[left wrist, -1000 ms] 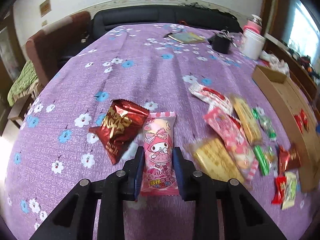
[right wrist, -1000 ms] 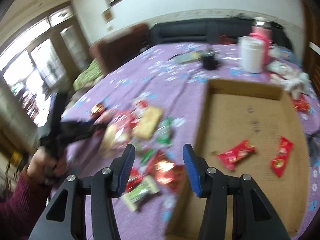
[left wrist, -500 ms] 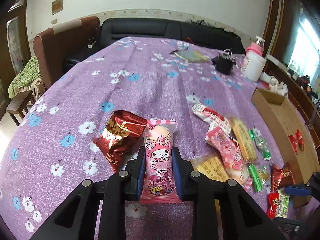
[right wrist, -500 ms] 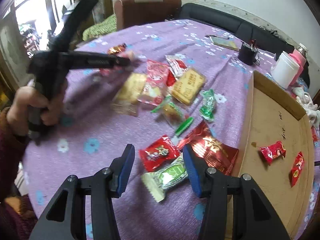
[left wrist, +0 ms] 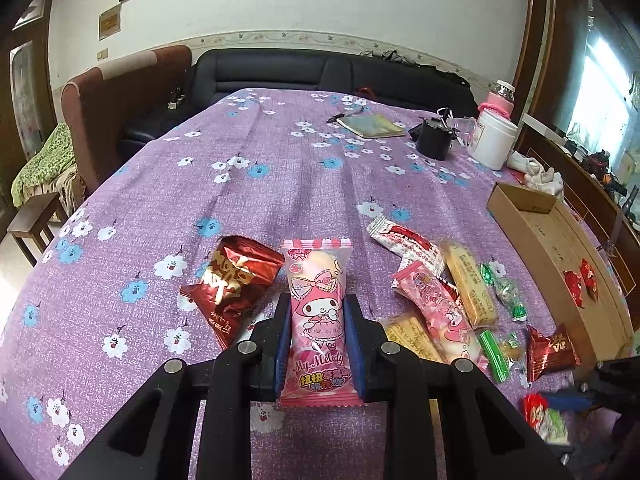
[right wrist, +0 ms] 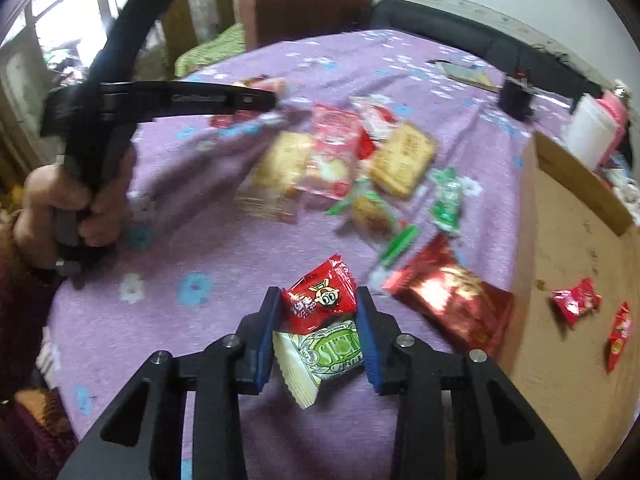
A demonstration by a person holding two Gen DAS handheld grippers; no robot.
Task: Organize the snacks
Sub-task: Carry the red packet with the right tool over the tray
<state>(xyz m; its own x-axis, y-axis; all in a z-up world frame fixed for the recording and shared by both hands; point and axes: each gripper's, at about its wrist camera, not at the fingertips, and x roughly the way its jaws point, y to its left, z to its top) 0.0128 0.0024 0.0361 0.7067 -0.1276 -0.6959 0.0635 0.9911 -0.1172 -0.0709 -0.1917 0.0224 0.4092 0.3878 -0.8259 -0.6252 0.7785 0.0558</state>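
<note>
Snacks lie scattered over the purple flowered cloth (left wrist: 280,168) that covers the surface, most of them in a loose heap near the cardboard box (left wrist: 532,216) at its right edge. The left hand-held gripper (left wrist: 318,344) points down at a slant toward the cloth, and its blue pads are clamped on the sides of a pink packet (left wrist: 318,312) printed with a cartoon rabbit; the packet lies lengthwise between the fingers, its far end reaching past their tips. A dark red foil bag (left wrist: 232,284) lies just beside it on the left. In the right wrist view the person's left hand (right wrist: 72,208) is wrapped around the black handle of that tool, fist closed, with a dark red sleeve (right wrist: 20,320) below it; this part of the view is blurred. The right hand-held gripper (right wrist: 318,320) tilts more steeply down over the near edge of the heap. Its jaws are closing, with a small red packet (right wrist: 320,296) between them and a green and white packet (right wrist: 324,356) under it; whether the pads already press on either one cannot be told. A bigger red foil bag (right wrist: 448,300) lies just to the right, against the box wall. Inside the box, two small red packets (right wrist: 576,304) rest on the bare bottom, near each other.
</note>
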